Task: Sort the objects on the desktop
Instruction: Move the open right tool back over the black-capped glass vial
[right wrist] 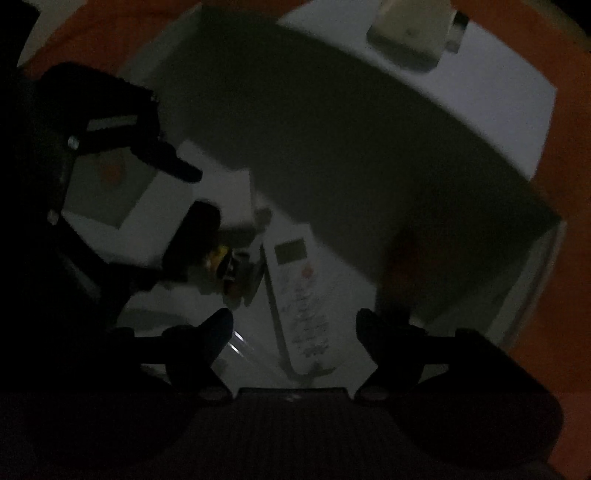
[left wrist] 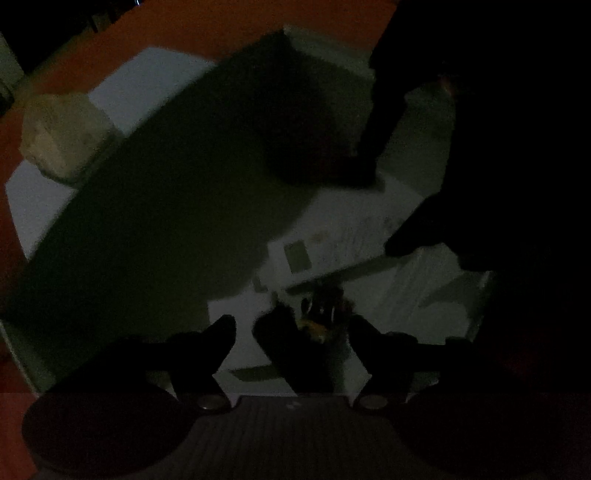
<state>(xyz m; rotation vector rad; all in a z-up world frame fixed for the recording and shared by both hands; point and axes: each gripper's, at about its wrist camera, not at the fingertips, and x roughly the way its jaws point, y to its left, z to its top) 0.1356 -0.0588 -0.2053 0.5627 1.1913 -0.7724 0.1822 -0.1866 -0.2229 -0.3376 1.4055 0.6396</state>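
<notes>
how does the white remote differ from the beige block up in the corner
The white remote is long and slim, with a small screen and rows of buttons; the beige block is short, chunky and plain-faced. The remote lies right below the right tool, between its open fingers, untouched; the block sits far off at the tray's corner. Both rest on the white tray.

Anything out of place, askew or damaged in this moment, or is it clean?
Nothing looks damaged or spilled. The odd part is the lighting: both views are very dark. The white remote lies flat in the white tray, beside a small dark-and-yellow object too dim to identify. Both grippers' jaws stand open and empty.
</notes>
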